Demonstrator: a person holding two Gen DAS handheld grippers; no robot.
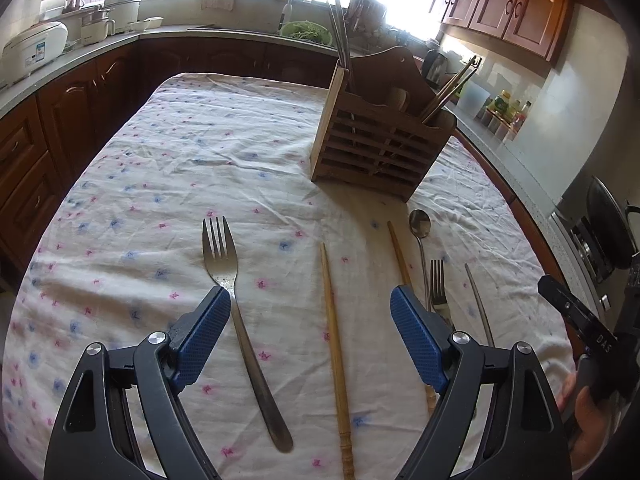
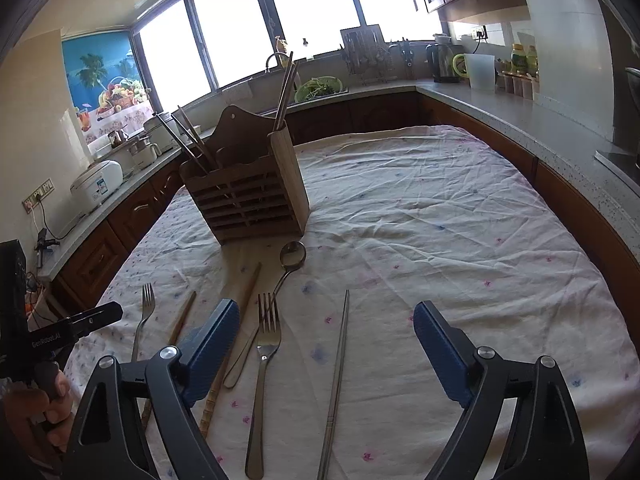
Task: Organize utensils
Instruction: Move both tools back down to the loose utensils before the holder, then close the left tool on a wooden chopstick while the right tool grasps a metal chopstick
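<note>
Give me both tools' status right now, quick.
Left tool: open, holding nothing, over a fork and a wooden chopstick.
Right tool: open, holding nothing, over a second fork and a metal chopstick.

The left gripper (image 1: pixel 310 312) has two black plastic arms, each a hollow triangular frame, ending in jaws faced with blue, finely dotted rubber pads (image 1: pixel 204 338). Behind each jaw sit two round silver screw heads. The right gripper (image 2: pixel 326 328) is built alike. Its black side bar reads "DAS" in white; the left one's reads "GenRobot.AI".
</note>
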